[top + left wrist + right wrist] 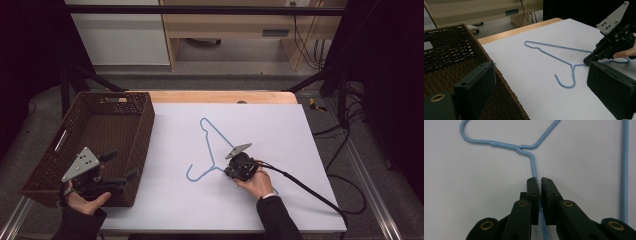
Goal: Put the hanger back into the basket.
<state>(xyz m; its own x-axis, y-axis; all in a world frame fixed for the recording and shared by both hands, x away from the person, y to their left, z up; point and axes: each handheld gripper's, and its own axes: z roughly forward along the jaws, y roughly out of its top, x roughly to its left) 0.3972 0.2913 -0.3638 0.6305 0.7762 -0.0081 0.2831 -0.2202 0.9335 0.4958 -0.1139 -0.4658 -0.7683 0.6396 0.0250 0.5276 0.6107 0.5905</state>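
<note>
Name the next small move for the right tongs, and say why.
Probably lift gently. The right tongs are shut on the blue hanger wire just below its twisted neck, and it lies flat on the white sheet. The left tongs wait open over the wicker basket.

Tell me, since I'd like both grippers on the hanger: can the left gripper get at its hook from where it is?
Probably yes. The left gripper hangs open over the wicker basket, and the blue hanger lies flat on bare white tabletop beside it. The right gripper is shut on the wire near the neck, leaving the hook free.
</note>
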